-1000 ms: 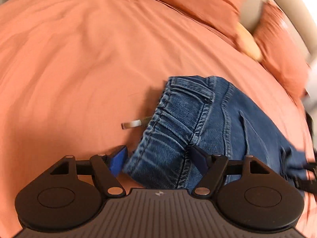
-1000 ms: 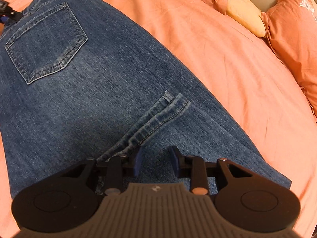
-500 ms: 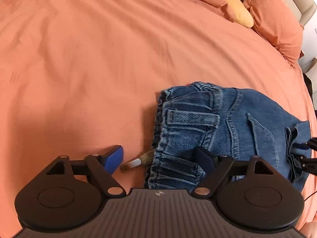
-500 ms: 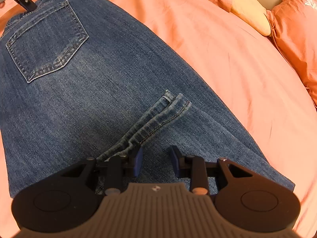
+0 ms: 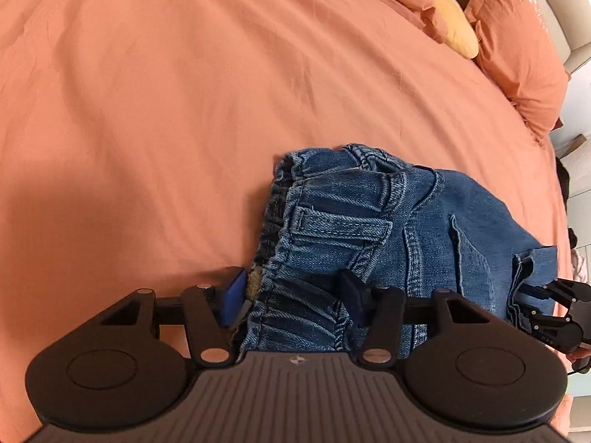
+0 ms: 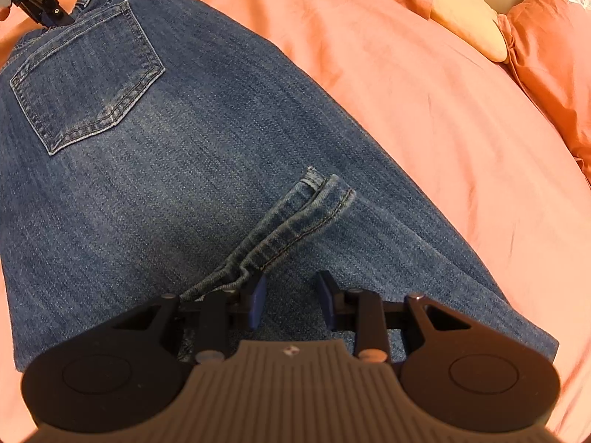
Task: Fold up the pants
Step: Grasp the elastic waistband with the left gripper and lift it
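Place: a bedroom in a home
Bed: a salmon-orange duvet (image 5: 184, 110) covers the whole surface
Pillows: matching orange pillowcases (image 5: 524, 55) at the head, a yellow cushion (image 5: 456, 26) tucked between them
Headboard: a beige padded headboard (image 5: 554, 3) behind the pillows
Laundry: blue jeans (image 6: 221, 147) laid out on the duvet

A bed (image 5: 184, 110) covered in a salmon-orange sheet carries everything. Blue denim pants (image 6: 184, 155) lie directly on it, folded, back pocket up, hems doubled back across the leg. Near the headboard rest orange pillows (image 5: 517, 55) with a yellow cushion (image 5: 456, 29) wedged between them.
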A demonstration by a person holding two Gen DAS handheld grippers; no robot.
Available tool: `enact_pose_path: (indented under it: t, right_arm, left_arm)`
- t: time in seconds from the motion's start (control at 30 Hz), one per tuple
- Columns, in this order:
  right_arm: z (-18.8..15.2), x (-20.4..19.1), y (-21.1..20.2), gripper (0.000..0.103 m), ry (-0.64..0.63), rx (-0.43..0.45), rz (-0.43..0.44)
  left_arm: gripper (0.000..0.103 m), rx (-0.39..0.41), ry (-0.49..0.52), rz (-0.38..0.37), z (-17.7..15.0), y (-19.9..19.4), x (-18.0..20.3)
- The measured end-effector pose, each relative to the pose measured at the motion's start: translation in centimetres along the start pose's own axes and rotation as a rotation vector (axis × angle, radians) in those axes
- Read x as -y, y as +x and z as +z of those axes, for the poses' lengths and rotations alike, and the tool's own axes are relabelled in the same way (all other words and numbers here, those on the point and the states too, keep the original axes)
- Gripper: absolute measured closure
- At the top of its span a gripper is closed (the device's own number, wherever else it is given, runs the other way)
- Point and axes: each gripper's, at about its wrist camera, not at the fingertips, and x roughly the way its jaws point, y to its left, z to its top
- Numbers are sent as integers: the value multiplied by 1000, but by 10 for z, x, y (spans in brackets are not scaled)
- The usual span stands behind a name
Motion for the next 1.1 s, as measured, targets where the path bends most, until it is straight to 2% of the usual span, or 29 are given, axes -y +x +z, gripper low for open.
enact_pose_path:
  t: [0.1,0.13,0.3,0.33,0.43,0.5,0.57,0.6,0.67,0.73,0.93,1.1]
  right_arm:
    - [-1,-1,0,75,2,2,-3]
    - [-2,-1,-1,75,1,1,-3]
    - [-3,0,-1,74,4,-1,4]
    - [-3,1,-1,74,5,-1,5]
    - [-3,2,0,74,9,2,10]
    - [-4,4,0,74,17,6,16]
    - [-6,6,0,74,24,10,21]
    - [-6,7,0,74,26,12,23]
    - [-7,8,0,74,30,15,23]
    - [-6,8,0,74,28,15,25]
    - [-7,10,0,74,25,16,29]
    - [-10,13,-19,76,37,51,35]
  left_arm:
    - [39,-14,-12,-4,3,1,-2]
    - [32,-14,-16,-1,3,3,-4]
    - [30,10,-38,-76,2,4,-11]
    - [29,14,-43,-70,1,6,-11]
    - [37,31,-18,-9,-1,4,4]
    - [48,44,-10,35,-4,1,15]
    - [64,67,0,65,-7,-7,23]
    - [66,79,11,78,-9,-11,28]
    - [77,107,26,84,-12,-22,37]
    - [83,136,39,82,-15,-36,47]
    - [86,199,121,131,-18,-78,108]
    - [87,196,210,168,-18,-105,181]
